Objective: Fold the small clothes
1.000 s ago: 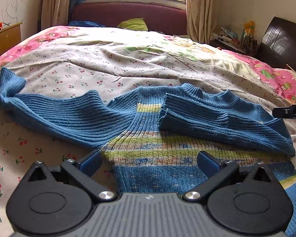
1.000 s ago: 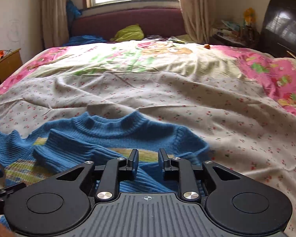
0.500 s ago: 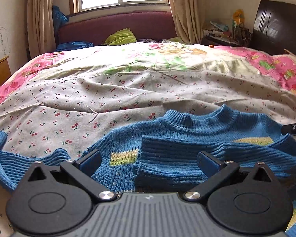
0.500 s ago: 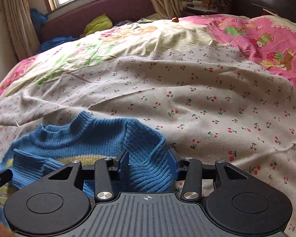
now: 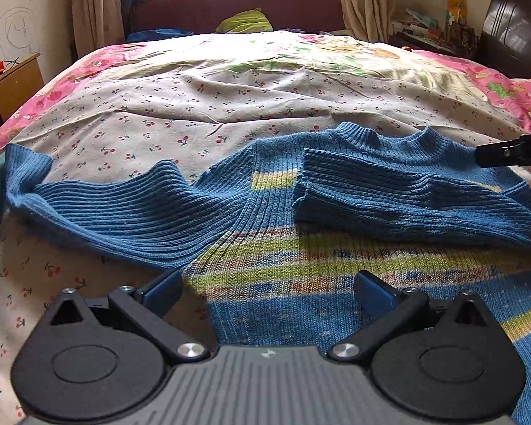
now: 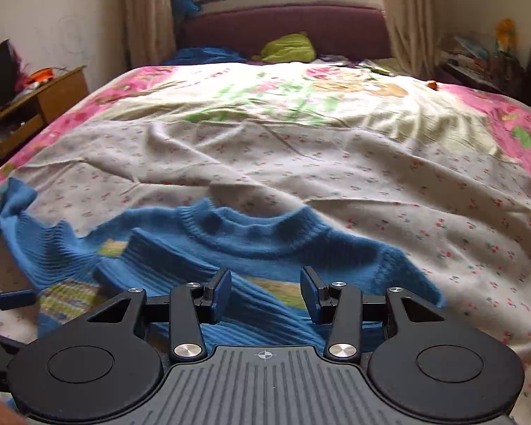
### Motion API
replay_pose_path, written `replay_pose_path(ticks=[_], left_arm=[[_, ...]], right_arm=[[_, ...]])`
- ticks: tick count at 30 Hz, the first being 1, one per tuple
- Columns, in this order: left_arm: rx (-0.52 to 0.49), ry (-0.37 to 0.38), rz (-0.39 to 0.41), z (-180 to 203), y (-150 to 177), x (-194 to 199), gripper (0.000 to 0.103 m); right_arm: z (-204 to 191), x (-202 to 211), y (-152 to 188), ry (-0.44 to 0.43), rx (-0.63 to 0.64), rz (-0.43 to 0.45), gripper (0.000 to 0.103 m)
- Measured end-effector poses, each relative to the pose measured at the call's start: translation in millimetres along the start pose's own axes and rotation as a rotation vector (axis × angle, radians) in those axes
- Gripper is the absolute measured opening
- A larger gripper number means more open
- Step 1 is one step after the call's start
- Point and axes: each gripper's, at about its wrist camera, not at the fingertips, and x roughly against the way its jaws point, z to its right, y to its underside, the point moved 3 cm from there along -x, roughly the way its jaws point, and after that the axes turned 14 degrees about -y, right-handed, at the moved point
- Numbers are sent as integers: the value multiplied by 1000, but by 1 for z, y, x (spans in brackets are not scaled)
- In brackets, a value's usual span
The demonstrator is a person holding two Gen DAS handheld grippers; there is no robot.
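Observation:
A small blue ribbed sweater [image 5: 265,212] with yellow-green stripes lies flat on the bed, collar away from me. Its right sleeve [image 5: 407,202] is folded across the chest; its left sleeve [image 5: 124,209] stretches out to the left. My left gripper [image 5: 269,294] is open wide and empty, low over the striped lower body. My right gripper [image 6: 265,292] is open and empty above the sweater [image 6: 251,248] near its right shoulder. The right gripper's tip shows at the right edge of the left wrist view [image 5: 513,154].
The bed has a cherry-print sheet [image 5: 194,124] and a pink floral quilt [image 6: 506,120]. A green pillow [image 6: 286,47] lies by the maroon headboard. A wooden nightstand [image 6: 39,102] stands at the left, and cluttered shelves [image 5: 432,32] at the right.
The right gripper opened wider and drew back from the right shoulder. The left gripper pulled back toward the hem and stayed open.

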Motion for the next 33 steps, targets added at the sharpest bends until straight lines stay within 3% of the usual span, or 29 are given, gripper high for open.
replay_pose_path(ticks=[3, 6, 9, 11, 13, 14, 19, 23, 27, 33], left_arm=[[41, 14, -4, -14, 6, 6, 103], [73, 29, -7, -27, 11, 9, 103], [108, 44, -10, -38, 13, 10, 103], [126, 50, -12, -44, 14, 9, 103], [135, 50, -7, -49, 14, 11, 103], [141, 50, -3, -51, 14, 12, 103], [186, 56, 33, -66, 8, 22, 103], [194, 45, 44, -73, 8, 27, 103], [163, 22, 40, -71, 11, 27, 103], [140, 44, 69, -64, -5, 29, 103]], right_arm=[[-46, -31, 3, -112, 165, -52, 43], [-70, -56, 8, -177, 234, -102, 54], [-85, -76, 12, -180, 291, -126, 57], [-89, -86, 14, -142, 320, -127, 52], [-90, -93, 13, -114, 309, -134, 14], [-90, -93, 11, -112, 293, -134, 11], [-111, -78, -2, -154, 316, -46, 11], [-128, -88, 1, -207, 333, -56, 11], [-122, -103, 10, -255, 234, -106, 17], [-80, -49, 0, -278, 63, 12, 17]])
